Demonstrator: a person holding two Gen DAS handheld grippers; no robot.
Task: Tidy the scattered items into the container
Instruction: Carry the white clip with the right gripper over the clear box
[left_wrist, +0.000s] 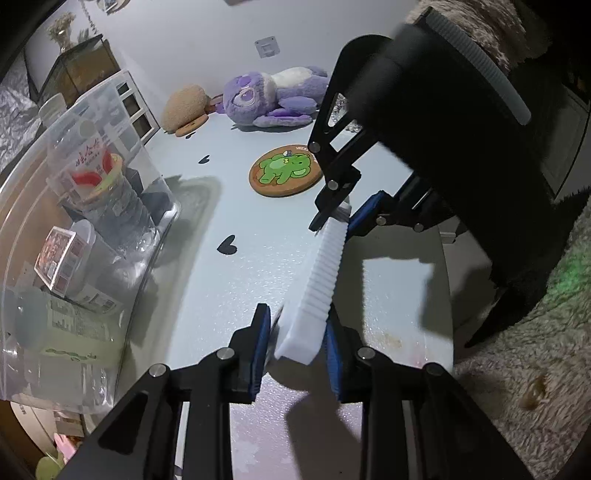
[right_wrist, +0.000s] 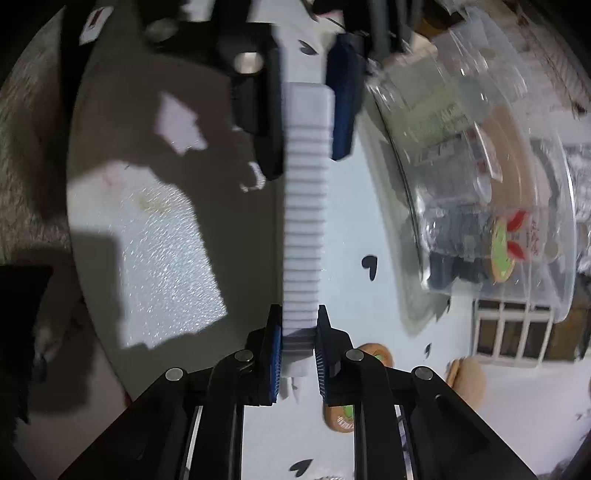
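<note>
Both claws gripped one white ribbed bar (left_wrist: 325, 273): left claw (left_wrist: 295, 343) at its near end, right claw (right_wrist: 297, 343) clenched opposite. Best to release one before swinging toward the clear container (left_wrist: 74, 229) leftward.

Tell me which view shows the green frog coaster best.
The left wrist view: the green frog coaster lies flat and whole on the table, its picture clear. The right wrist view catches only a blurred coaster edge behind the right gripper, largely hidden.

Both wrist cameras face each other closely, sharing the ribbed bar (left_wrist: 325, 269)
</note>
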